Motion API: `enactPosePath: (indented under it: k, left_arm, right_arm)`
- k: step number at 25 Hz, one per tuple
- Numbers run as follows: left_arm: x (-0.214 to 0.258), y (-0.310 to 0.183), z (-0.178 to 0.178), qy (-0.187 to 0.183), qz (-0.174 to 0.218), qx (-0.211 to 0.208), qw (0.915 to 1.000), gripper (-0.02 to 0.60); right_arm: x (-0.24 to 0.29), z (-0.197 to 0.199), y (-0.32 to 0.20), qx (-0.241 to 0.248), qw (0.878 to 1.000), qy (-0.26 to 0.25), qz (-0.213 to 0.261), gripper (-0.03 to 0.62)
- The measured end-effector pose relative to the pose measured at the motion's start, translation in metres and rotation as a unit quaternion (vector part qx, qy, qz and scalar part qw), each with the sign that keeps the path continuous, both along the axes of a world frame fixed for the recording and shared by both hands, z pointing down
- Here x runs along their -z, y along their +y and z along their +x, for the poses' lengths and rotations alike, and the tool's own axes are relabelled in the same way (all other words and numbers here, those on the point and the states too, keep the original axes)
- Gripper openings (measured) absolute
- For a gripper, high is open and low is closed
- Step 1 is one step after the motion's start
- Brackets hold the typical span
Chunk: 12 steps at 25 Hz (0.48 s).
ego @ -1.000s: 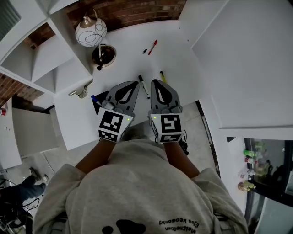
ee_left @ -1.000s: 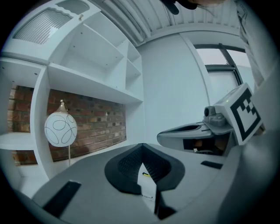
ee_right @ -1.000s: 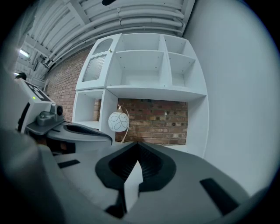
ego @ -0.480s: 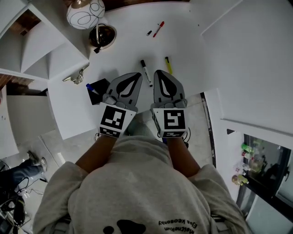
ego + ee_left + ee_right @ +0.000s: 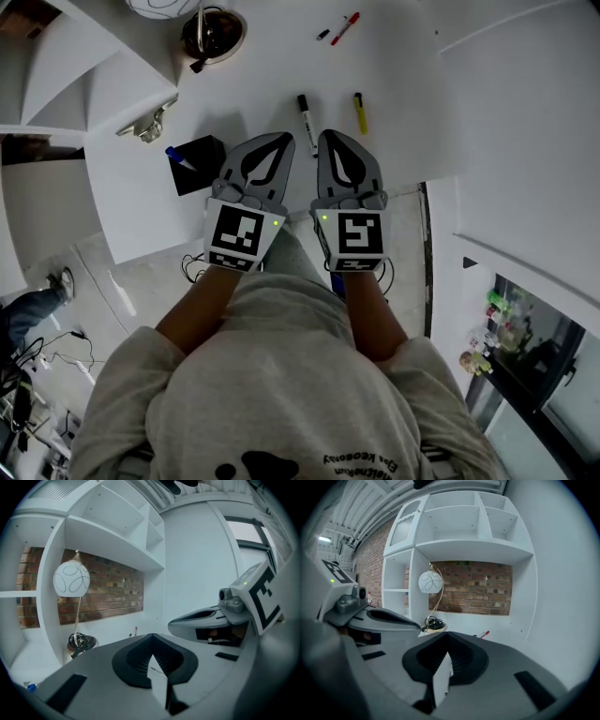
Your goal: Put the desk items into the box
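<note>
Hanging side by side at the near edge of the table [image 5: 262, 84], the left gripper [image 5: 281, 142] and right gripper [image 5: 330, 141] are both clenched tight on nothing. Just past them lie a black marker [image 5: 306, 111] and a yellow marker [image 5: 360, 112]. The black box [image 5: 197, 167] sits to the left, touching a blue pen [image 5: 178, 157]. Farther back lies a red pen [image 5: 345, 28].

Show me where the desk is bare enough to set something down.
Widest bare patch: white desk between the round lamp base with coiled cable and the black marker. Also bare right of the yellow highlighter, up to the white side panel. Crowded: the front edge around the black box.
</note>
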State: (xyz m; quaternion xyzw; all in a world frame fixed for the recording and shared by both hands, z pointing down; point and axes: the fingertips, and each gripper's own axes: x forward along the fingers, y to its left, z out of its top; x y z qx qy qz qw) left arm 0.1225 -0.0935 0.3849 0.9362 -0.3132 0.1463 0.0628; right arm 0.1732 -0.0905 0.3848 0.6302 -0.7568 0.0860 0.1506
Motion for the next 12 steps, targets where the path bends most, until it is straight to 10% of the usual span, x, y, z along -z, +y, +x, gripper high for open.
enactPosePath:
  k: [12]
  left_arm:
    - [-0.051, -0.011, 0.009, -0.020, -0.035, 0.021, 0.9990, 0.005]
  right_arm:
    - [-0.053, 0.009, -0.020, 0.014, 0.999, -0.003, -0.049, 0.018]
